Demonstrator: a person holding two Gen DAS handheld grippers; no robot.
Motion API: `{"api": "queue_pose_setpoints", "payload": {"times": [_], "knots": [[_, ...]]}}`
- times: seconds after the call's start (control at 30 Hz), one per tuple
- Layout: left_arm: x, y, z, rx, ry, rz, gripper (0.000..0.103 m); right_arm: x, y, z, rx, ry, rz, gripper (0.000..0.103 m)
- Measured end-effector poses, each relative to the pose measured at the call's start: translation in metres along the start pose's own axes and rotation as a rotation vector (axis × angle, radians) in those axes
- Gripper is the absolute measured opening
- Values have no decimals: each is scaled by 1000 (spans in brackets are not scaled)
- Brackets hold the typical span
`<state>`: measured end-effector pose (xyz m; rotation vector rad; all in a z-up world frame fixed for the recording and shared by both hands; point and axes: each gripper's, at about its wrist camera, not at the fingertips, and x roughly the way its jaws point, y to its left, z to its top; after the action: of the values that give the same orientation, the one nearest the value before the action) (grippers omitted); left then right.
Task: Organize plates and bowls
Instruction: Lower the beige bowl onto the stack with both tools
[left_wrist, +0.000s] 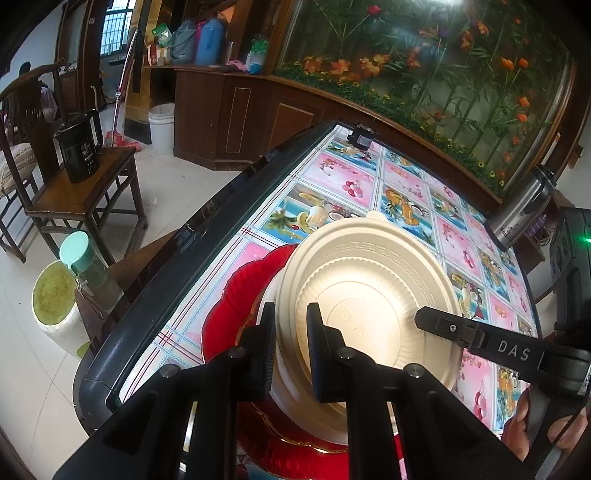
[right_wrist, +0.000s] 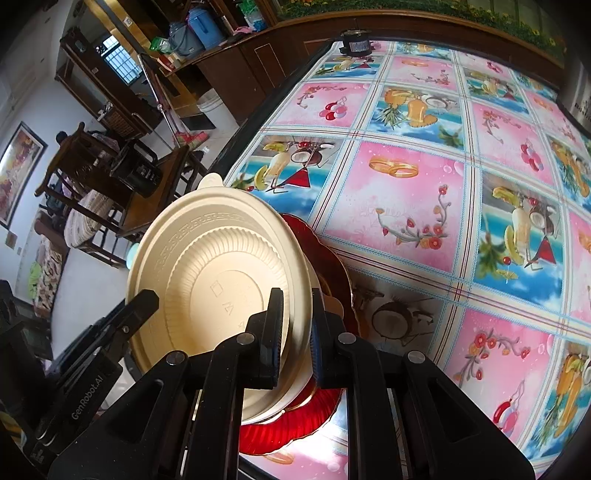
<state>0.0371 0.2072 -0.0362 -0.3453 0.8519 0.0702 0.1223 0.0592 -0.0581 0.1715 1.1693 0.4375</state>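
Observation:
A cream disposable bowl (left_wrist: 369, 280) sits over a red scalloped plate (left_wrist: 229, 295) near the table's left edge. My left gripper (left_wrist: 291, 350) is shut on the bowl's near-left rim, one finger inside and one outside. My right gripper (right_wrist: 295, 332) is shut on the bowl's (right_wrist: 221, 266) opposite rim; one of its fingers (left_wrist: 443, 325) shows inside the bowl in the left wrist view. The red plate (right_wrist: 288, 421) shows beneath the bowl in the right wrist view. Whether the bowl rests on the plate or is held just above it I cannot tell.
The table (right_wrist: 406, 206) wears a pink and blue fruit-pattern cloth, with a dark raised edge (left_wrist: 207, 229). A steel kettle (left_wrist: 524, 206) stands at the right. A small dark device (right_wrist: 354, 42) sits at the far edge. A wooden chair with a black jug (left_wrist: 79, 147) stands left.

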Motion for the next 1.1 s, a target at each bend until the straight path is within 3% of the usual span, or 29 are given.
{"api": "queue_pose_setpoints", "payload": {"times": [0.3, 0.53, 0.63, 0.87, 1.1], "knots": [[-5, 0, 0, -14, 5, -18, 13, 3, -21, 3, 122, 57, 151, 13], [-5, 1, 0, -23, 9, -15, 13, 13, -27, 1, 160, 115, 185, 15], [-3, 3, -2, -26, 17, -10, 13, 12, -22, 1, 142, 111, 175, 16], [-6, 0, -6, -12, 25, -3, 16, 3, -17, 0, 100, 97, 167, 34], [-11, -6, -9, 31, 10, 45, 16, -7, -18, -1, 79, 66, 174, 35]]}}
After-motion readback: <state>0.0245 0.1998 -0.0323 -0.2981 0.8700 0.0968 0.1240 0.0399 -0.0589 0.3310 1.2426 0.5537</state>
